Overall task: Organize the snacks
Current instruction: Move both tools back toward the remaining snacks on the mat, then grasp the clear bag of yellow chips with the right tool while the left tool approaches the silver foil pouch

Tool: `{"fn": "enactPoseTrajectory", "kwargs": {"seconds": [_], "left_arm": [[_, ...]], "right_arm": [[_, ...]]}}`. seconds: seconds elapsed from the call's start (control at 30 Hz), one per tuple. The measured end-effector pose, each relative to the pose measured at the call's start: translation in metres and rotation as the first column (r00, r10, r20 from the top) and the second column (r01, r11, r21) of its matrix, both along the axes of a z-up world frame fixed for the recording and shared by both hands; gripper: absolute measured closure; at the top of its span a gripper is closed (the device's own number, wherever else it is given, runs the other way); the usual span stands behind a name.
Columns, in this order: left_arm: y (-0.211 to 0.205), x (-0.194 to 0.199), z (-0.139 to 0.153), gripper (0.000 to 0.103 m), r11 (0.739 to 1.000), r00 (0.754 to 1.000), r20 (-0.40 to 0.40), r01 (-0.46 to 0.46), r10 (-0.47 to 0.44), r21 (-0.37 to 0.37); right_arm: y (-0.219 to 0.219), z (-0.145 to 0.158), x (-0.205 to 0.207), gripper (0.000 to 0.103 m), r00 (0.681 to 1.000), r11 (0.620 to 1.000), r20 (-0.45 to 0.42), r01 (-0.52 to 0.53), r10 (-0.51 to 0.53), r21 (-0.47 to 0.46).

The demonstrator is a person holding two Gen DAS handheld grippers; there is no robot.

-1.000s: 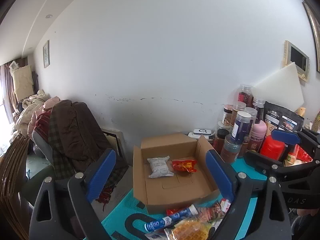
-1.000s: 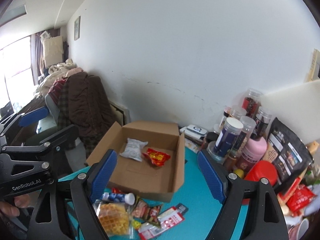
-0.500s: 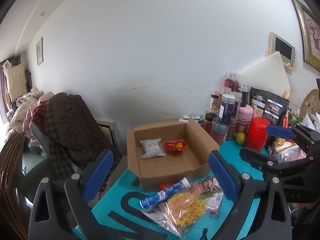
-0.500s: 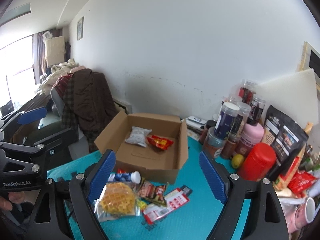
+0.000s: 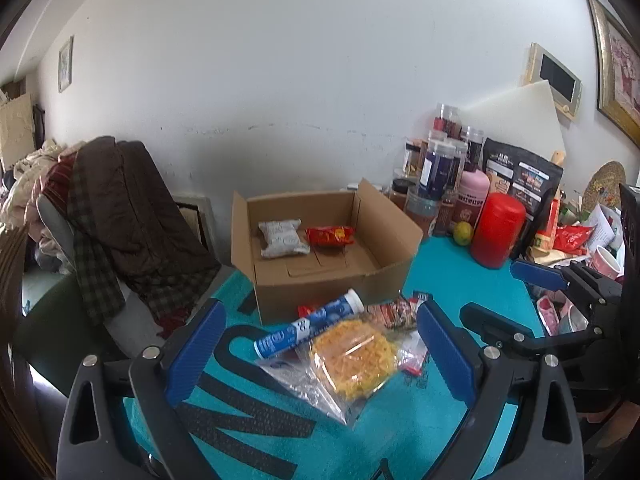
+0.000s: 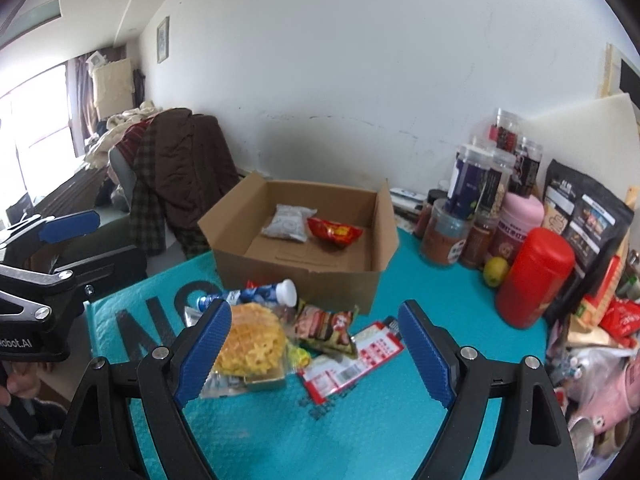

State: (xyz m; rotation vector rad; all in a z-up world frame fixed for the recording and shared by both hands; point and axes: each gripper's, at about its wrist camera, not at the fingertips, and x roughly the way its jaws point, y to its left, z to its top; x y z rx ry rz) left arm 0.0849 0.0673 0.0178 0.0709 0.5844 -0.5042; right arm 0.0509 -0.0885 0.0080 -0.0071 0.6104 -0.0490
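Left wrist: snack pile [image 5: 352, 344] crowds box [image 5: 328, 292] front.

1. A white wall [image 5: 304, 80] stands behind the table, with some dark scuff marks low down.
2. A small framed picture [image 6: 162, 39] hangs on it near the corner.
3. Bright daylight comes from a window [image 6: 28, 120] at the left.
4. A chair [image 5: 120, 216] is covered with a brown jacket and checked clothes.
5. The table has a teal mat [image 6: 420, 432] with big black letters.
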Motion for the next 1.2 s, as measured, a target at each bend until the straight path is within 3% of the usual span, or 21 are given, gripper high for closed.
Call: {"fn": "enactPoseTrajectory", "kwargs": {"seconds": [0.2, 0.47, 0.53, 0.87, 1.2], "left_arm": [[0.008, 0.0, -0.024, 0.005, 0.999, 0.999, -0.02, -0.039, 0.039, 0.027], [0.027, 0.01, -0.051, 0.005, 0.993, 0.991, -0.08, -0.103, 0.107, 0.051], [0.031, 0.015, -0.057, 0.005, 0.991, 0.988, -0.089, -0.121, 0.127, 0.065], [0.053, 0.044, -0.083, 0.005, 0.973, 0.966, -0.138, -0.207, 0.22, 0.105], [0.06, 0.066, -0.099, 0.005, 0.972, 0.956, -0.185, -0.21, 0.227, 0.107]], "right_arm": [[0.009, -0.022, 0.002, 0.017, 0.999, 1.0, -0.032, -0.015, 0.015, 0.012], [0.02, -0.05, 0.022, 0.009, 0.993, 0.995, -0.105, -0.041, 0.05, 0.086], [0.023, -0.057, 0.029, 0.001, 0.991, 0.995, -0.124, -0.041, 0.052, 0.088], [0.048, -0.085, 0.073, 0.0, 0.973, 0.996, -0.216, -0.078, 0.083, 0.034], [0.075, -0.121, 0.107, 0.0, 0.95, 0.987, -0.305, -0.102, 0.06, -0.122]]}}
